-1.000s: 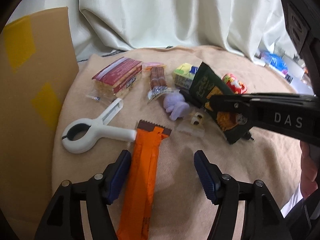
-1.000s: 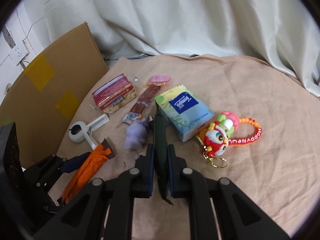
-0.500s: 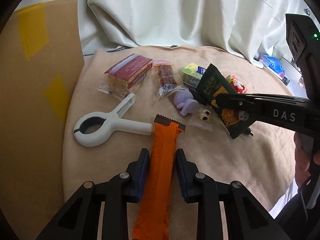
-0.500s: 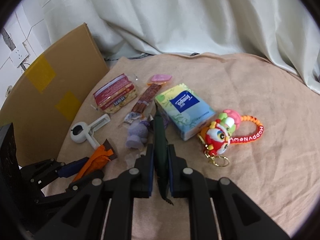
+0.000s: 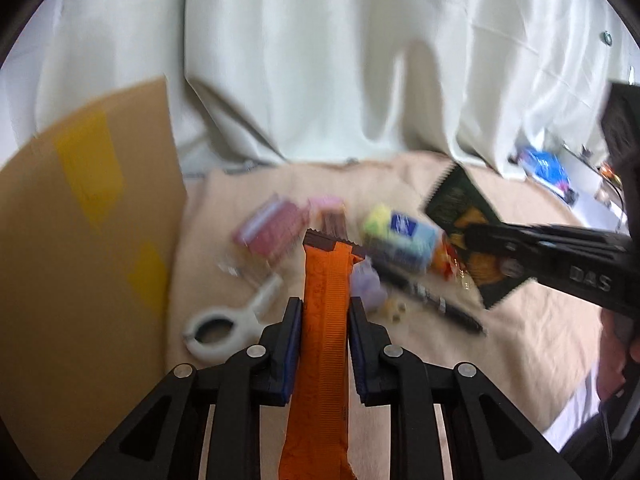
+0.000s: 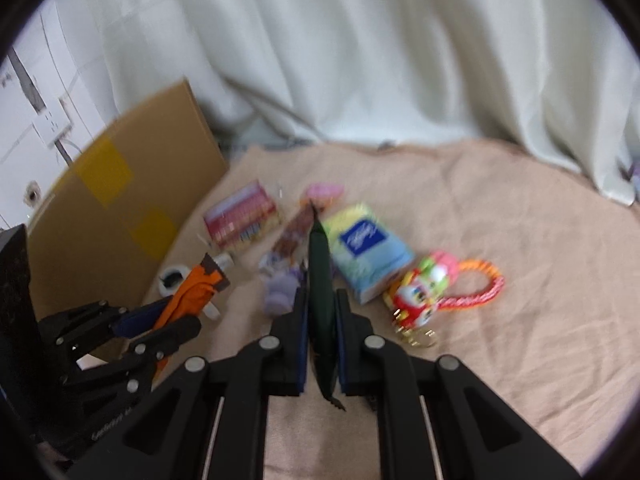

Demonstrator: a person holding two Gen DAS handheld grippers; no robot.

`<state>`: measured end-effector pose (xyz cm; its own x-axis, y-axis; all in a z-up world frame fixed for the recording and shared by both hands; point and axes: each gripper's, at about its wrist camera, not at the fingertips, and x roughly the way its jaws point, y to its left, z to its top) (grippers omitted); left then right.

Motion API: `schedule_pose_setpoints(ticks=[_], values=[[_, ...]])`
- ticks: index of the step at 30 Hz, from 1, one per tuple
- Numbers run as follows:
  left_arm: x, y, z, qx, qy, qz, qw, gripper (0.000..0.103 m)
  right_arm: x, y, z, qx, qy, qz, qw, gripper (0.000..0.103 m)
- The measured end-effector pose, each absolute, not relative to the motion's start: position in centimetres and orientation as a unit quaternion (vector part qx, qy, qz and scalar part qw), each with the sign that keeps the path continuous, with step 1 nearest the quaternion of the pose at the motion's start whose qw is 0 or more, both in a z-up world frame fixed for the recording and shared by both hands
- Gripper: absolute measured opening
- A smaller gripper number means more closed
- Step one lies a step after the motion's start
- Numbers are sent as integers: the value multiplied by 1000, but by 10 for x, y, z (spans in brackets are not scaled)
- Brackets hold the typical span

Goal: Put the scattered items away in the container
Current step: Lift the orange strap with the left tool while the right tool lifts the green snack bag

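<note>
Rising off the cloth (image 5: 520,352) since before: left tongs (image 5: 325,312) newly clamped on orange wrapper (image 5: 325,320), right tongs (image 6: 320,300) gripping green packet (image 6: 321,280).

This looks like a room at home, made over for recording. A pale cream curtain (image 6: 360,60) hangs in loose folds along the back, and a beige fleecy blanket (image 6: 500,240) covers the surface like a bedspread. A brown cardboard flap with yellow tape patches (image 6: 120,200) stands at one side. Behind it is a white tiled wall with a wall socket (image 6: 56,124).
</note>
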<state>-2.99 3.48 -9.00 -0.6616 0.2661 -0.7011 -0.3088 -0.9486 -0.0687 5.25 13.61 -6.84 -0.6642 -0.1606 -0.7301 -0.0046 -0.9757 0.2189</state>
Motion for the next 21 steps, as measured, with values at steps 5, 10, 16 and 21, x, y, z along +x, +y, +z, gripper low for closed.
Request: schedule_pose_setpoints(ticks=[5, 10, 16, 21], values=[[-38, 40, -69, -355, 14, 924, 144, 23, 65, 157, -48, 380, -102, -919, 18, 14], [-43, 51, -70, -358, 24, 924, 131, 23, 73, 173, -49, 381, -110, -918, -3, 14], [-42, 58, -73, -361, 28, 925, 117, 23, 77, 181, -43, 370, -114, -922, -13, 14], [-39, 59, -68, -349, 25, 933, 85, 23, 78, 183, -44, 374, -112, -920, -23, 14]])
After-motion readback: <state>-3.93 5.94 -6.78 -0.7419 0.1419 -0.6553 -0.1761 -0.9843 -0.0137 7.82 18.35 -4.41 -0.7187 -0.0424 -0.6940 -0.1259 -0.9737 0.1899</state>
